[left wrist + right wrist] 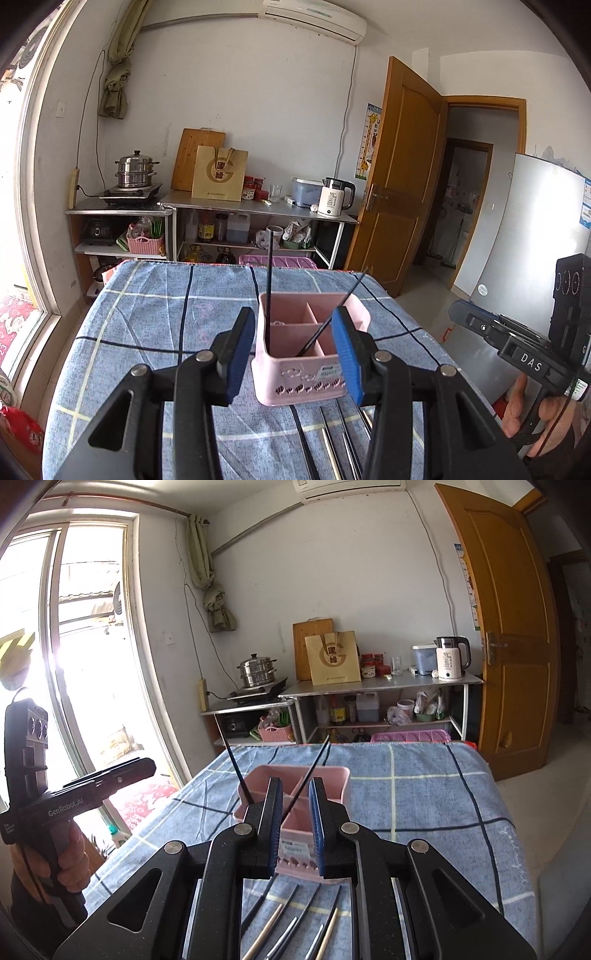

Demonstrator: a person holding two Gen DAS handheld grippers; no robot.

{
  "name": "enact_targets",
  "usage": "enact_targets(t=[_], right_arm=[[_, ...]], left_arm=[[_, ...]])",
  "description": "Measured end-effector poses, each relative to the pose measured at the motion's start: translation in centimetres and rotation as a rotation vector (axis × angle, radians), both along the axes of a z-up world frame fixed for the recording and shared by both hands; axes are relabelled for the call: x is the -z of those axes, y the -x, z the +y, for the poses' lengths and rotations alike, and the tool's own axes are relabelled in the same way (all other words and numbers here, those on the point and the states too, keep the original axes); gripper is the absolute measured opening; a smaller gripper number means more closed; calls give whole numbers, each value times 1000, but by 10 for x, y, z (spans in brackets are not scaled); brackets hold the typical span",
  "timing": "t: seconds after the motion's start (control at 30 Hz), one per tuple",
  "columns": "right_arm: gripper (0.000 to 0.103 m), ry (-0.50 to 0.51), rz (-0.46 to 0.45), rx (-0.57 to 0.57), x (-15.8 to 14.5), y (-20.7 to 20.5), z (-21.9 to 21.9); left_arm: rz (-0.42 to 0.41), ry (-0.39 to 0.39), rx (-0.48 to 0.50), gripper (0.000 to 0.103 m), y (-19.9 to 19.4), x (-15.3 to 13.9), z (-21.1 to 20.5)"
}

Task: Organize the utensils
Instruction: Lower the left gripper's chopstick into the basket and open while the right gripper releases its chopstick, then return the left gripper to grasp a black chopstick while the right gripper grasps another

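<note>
A pink divided utensil holder (pixel 303 376) (pixel 334 775) stands on the blue plaid tablecloth (pixel 147 317). Two black chopsticks are in it: one upright (pixel 269 280) (pixel 236 768), one leaning right (pixel 343 299) (pixel 314 768). Several more chopsticks (pixel 332 443) (pixel 280 919) lie flat on the cloth in front of the holder, under my grippers. My left gripper (pixel 293 354) is open, its blue pads to either side of the holder and touching nothing. My right gripper (pixel 295 827) is open by a narrow gap with nothing between its pads; the holder shows behind it.
A hand (pixel 524 406) holds the right tool beyond the table's right edge, and another hand (pixel 66 853) holds the left tool by the window. Behind the table stand metal shelves (pixel 369 686) with a kettle (pixel 334 197), a steamer pot (pixel 135 170) and jars. A wooden door (pixel 399 177) stands open.
</note>
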State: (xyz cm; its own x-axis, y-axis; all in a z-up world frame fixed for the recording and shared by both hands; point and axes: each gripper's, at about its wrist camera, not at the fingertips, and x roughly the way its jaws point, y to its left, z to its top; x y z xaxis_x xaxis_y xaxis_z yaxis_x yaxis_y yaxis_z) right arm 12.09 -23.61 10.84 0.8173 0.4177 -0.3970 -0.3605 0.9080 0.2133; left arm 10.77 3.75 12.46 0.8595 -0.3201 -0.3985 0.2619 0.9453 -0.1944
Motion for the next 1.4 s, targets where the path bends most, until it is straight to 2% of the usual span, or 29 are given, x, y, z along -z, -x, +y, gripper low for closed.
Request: enact_targets(t=[0.27,0.57,0.87,1.07,1.23,1.3,1.4], right_arm=[[15,-16,145,-5,53,12,-11],[15,15,205,-6,82,20,-8],[15,22,262,-4,104,18,-6],[15,30,299,-1,115,14,-3],[15,49,328,8,123,6,-1],[15,58,343,12,127,2,0],[15,83,362,20,132,-6,2]], left_arm=[[173,-21,62,45,14,73,-22],[311,3,68,45,25,128,-27],[377,-3,70,41,26,150,-28],[420,-62,96,34,21,161,-45],[468,-120,107,25,14,175,-60],[453,-145,100,22,13,175,-64],[448,-154,82,11,8,176,-63]])
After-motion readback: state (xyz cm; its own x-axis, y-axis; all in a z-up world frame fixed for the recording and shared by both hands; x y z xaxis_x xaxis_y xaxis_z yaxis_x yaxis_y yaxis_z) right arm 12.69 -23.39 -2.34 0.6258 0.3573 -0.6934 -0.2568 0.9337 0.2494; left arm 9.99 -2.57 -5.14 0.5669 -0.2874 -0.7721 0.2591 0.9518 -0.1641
